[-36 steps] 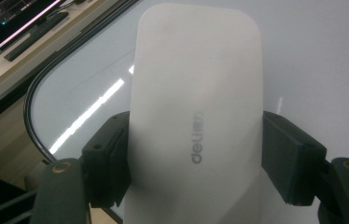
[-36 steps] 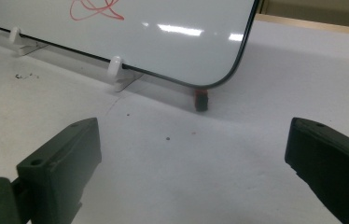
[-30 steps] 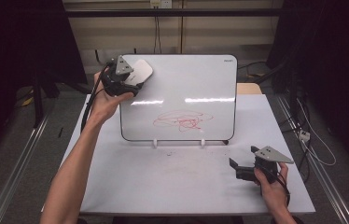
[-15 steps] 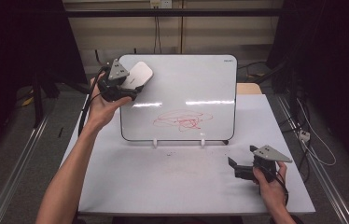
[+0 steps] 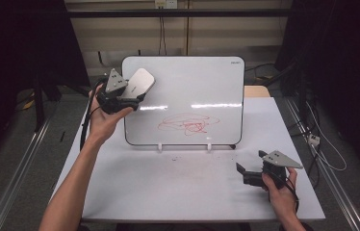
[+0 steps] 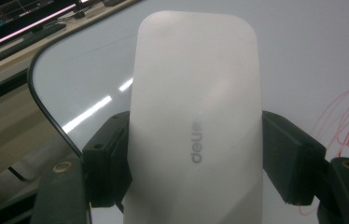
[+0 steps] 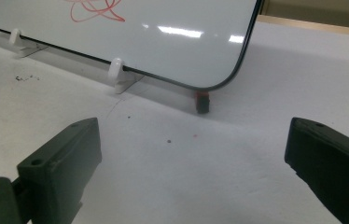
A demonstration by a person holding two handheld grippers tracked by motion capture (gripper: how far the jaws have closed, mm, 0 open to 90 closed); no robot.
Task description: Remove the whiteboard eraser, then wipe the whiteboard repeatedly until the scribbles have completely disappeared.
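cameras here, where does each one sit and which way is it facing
High view: above the person's side, looking forward and down at the white table; both forearms, left gripper, right gripper.
Left gripper view: rides that gripper, looks along jaws clamping the flat white rounded eraser.
Right gripper view: low over the table, between open jaws.
Shared by all: the upright white board with its red scribble.

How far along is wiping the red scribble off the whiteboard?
Done: the left gripper is shut on the white rounded eraser. In hand: it hovers at the upright white whiteboard's upper left corner. Left: the red scribble is untouched. The right gripper rests open.
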